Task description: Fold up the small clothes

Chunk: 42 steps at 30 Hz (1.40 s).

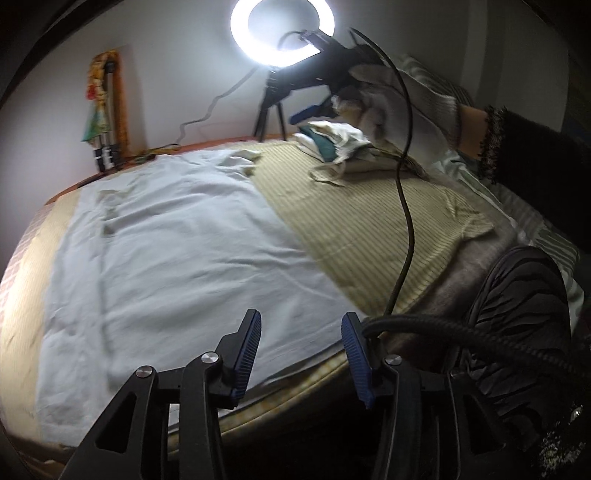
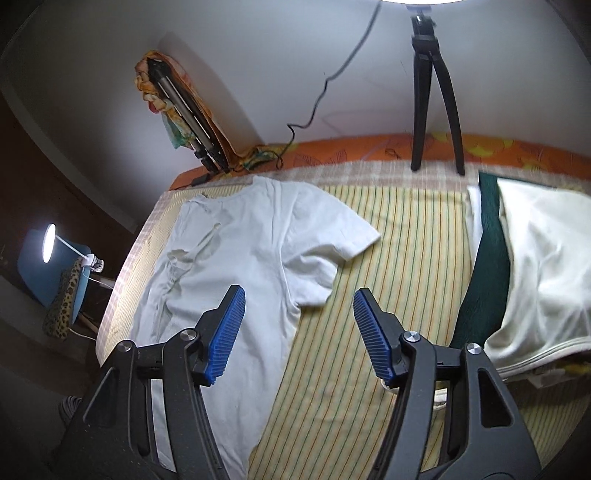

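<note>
A white T-shirt [image 2: 243,254] lies spread flat on the striped bed sheet [image 2: 406,266], collar toward the far left; it also shows in the left wrist view [image 1: 177,236]. My right gripper [image 2: 299,325] is open and empty, held above the shirt's right edge near the sleeve. In the left wrist view the right gripper [image 1: 314,107] hangs over a pile of clothes. My left gripper [image 1: 301,354] is open and empty, above the shirt's near hem at the bed's edge.
A pile of folded clothes, white and dark green [image 2: 517,266], lies at the right of the bed and shows in the left wrist view [image 1: 332,144]. A ring light [image 1: 282,31] on a tripod [image 2: 436,92] stands at the back. A cable [image 1: 402,206] hangs across.
</note>
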Available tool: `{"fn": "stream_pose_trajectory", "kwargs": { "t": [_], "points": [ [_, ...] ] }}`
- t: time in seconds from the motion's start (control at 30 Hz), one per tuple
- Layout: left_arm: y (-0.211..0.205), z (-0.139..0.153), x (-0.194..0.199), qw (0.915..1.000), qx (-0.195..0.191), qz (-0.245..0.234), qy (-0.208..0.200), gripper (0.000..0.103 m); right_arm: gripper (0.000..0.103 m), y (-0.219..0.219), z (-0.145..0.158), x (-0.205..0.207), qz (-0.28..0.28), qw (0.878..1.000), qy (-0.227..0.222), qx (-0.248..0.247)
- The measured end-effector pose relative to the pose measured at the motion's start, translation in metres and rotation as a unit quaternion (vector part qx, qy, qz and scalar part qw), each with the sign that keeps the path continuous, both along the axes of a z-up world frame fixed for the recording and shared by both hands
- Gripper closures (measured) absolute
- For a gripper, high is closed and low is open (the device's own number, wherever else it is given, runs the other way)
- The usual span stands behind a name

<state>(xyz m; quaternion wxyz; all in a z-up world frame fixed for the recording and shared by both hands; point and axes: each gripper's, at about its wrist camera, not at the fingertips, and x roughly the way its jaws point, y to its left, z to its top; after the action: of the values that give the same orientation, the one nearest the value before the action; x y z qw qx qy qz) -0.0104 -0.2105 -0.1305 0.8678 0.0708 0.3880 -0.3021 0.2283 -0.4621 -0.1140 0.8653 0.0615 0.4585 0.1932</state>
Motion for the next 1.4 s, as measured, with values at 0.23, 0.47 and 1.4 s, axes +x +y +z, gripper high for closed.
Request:
{"fn": "stream_pose_trajectory", "kwargs": {
  "t": [0.23,0.47,1.4],
  "points": [
    [-0.043,-0.018,0.006,0.9994,0.005,-0.022,0.027,0.056,0.039,-0.008,-0.017,0.009,0.005,1.000,0.016,-0.008],
    [-0.059,-0.030,0.010,0.9986,0.038,-0.019,0.032,0.061,0.039,0.005,-0.042,0.027,0.020,0.999,0.043,0.010],
    [0.010,-0.010,0.024,0.9948,-0.070,0.049,0.055,0.103,0.100,0.083,-0.047,0.065,-0.010,0.999,0.013,-0.049]
  ]
}}
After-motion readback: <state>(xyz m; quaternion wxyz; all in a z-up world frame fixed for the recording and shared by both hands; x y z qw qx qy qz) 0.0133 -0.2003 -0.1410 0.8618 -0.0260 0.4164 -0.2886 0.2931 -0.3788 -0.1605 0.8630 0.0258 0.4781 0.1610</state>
